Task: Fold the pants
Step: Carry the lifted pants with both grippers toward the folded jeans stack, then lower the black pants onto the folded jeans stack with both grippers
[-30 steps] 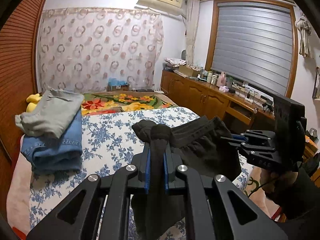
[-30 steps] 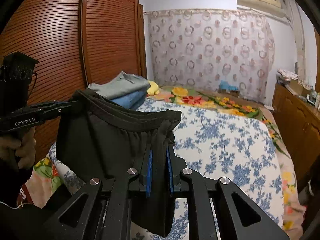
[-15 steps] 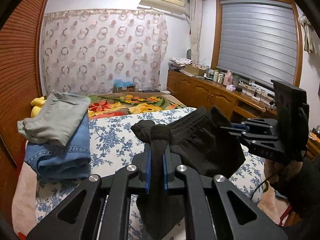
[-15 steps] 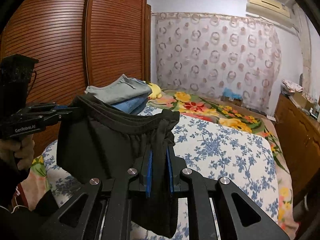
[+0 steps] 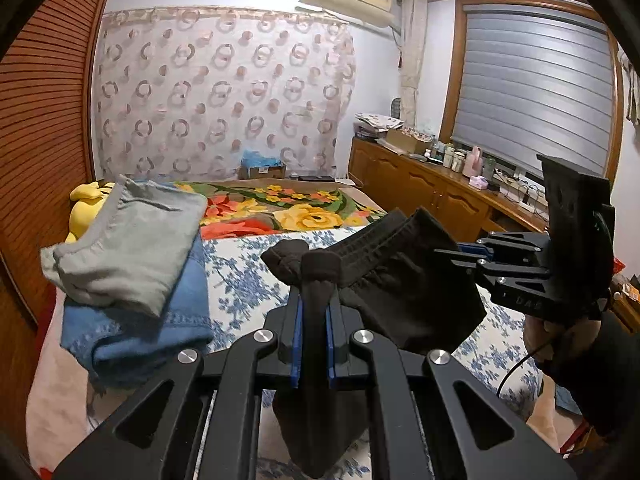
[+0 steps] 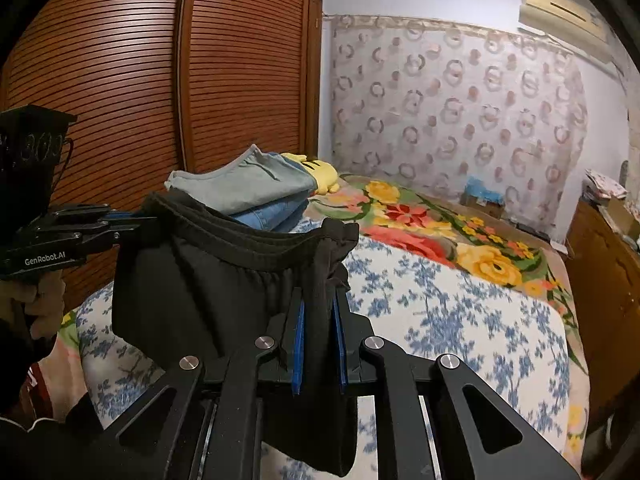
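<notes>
Black pants (image 5: 404, 292) hang in the air above the bed, stretched between both grippers at the elastic waistband. My left gripper (image 5: 314, 300) is shut on one end of the waistband, with cloth bunched between its blue pads. The right gripper (image 5: 452, 254) shows at the right of the left wrist view, clamped on the other end. In the right wrist view the pants (image 6: 200, 280) drape to the left, my right gripper (image 6: 318, 308) is shut on the waistband, and the left gripper (image 6: 148, 218) holds the far end at the left.
A pile of folded grey and blue denim trousers (image 5: 132, 264) lies at the bed's left side, beside a yellow plush toy (image 5: 86, 208). The bed (image 6: 460, 320) has a blue floral sheet and a bright flowered blanket. A wooden wardrobe (image 6: 160, 80) and a wooden sideboard (image 5: 432, 192) flank it.
Both grippers have carried the stretched pants sideways toward the folded pile, which now looks closer and larger. Both grips stay the same.
</notes>
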A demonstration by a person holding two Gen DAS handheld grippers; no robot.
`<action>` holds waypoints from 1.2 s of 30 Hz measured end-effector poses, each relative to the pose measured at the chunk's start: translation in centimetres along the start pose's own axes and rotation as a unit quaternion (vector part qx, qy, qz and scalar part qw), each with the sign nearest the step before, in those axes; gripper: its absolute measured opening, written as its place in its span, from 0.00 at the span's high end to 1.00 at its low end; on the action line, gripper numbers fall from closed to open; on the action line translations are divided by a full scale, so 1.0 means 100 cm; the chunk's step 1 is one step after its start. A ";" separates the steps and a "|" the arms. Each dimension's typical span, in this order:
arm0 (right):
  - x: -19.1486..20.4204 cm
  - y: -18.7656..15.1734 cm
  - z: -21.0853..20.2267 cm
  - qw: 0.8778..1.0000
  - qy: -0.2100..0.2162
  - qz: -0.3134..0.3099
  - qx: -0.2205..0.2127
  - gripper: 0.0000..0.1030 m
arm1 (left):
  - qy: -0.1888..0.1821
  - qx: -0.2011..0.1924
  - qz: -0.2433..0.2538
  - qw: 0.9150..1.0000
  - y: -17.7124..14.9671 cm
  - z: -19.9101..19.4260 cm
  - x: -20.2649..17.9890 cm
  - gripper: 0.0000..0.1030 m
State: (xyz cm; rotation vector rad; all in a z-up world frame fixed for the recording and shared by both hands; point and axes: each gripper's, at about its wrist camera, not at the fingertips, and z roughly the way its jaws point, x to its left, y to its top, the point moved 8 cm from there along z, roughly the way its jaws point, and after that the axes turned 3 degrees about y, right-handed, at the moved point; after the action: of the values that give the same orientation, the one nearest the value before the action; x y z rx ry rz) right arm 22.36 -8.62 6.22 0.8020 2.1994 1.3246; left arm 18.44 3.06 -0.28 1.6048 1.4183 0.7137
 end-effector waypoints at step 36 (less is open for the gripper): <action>-0.008 0.105 0.112 0.993 0.054 -0.097 -0.046 0.88 | 0.107 -0.046 -0.054 0.992 0.072 0.008 0.144 0.90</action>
State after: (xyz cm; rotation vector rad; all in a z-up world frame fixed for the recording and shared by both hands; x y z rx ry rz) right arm 32.64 1.87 10.81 0.4781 2.2162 1.3890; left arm 25.34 16.98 3.92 1.4007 1.5884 0.8944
